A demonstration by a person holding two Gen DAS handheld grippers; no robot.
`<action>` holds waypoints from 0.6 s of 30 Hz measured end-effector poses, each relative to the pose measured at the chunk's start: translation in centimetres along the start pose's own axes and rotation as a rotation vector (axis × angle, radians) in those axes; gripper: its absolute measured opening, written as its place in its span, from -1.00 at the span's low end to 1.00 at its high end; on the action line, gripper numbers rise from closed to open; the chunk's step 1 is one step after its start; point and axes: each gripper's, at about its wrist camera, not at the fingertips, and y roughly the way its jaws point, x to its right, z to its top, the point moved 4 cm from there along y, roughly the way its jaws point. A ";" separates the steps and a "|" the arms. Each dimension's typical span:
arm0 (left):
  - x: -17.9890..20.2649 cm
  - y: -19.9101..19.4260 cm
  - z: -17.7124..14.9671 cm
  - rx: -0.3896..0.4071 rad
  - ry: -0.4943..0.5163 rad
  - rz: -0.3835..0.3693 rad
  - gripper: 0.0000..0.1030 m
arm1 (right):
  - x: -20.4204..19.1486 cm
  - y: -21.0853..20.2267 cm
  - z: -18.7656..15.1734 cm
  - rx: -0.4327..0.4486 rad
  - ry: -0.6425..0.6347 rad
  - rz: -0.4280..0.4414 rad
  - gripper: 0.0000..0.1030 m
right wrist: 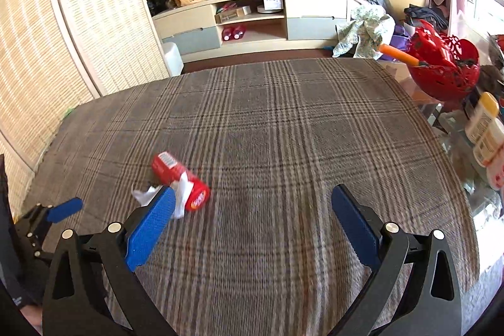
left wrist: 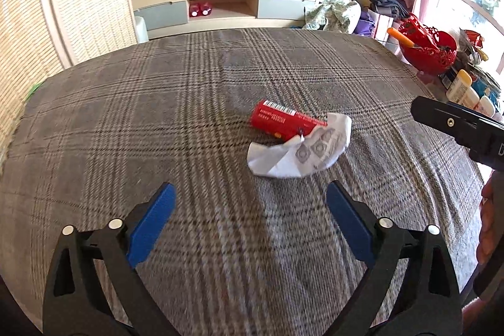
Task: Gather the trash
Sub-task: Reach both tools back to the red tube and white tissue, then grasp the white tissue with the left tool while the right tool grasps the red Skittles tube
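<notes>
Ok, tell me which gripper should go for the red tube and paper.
Left. The red tube and crumpled paper lie ahead between the open left gripper; the right gripper has them off to its left.

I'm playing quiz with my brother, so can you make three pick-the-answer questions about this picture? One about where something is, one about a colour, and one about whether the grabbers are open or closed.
1. Where does the white paper lie?
A. In the red basket
B. Against the red tube on the checked cloth
C. On the TV shelf

2. What colour are the pads on the left gripper?
A. Blue
B. Green
C. Yellow

3. How do the right gripper's jaws stand?
A. Shut on the tube
B. Shut on nothing
C. Open, holding nothing

Answers:
1 B: the paper touches the red tube on the checked cloth.
2 A: both pads show blue.
3 C: only cloth shows in the wide gap.
</notes>
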 end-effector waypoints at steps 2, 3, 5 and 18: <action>0.0 0.8 0.6 -0.001 0.011 0.002 0.71 | 0.1 0.9 0.3 -0.005 0.007 0.001 0.91; 0.0 1.3 0.9 -0.002 0.013 -0.003 0.71 | 0.1 1.2 0.3 -0.007 0.011 0.003 0.91; 0.0 2.0 1.4 -0.002 0.008 -0.031 0.71 | 0.3 1.8 0.6 -0.012 0.021 0.013 0.91; 1.7 5.0 1.7 -0.037 0.061 -0.122 -0.93 | -1.0 4.6 0.9 -0.047 -0.010 0.013 0.91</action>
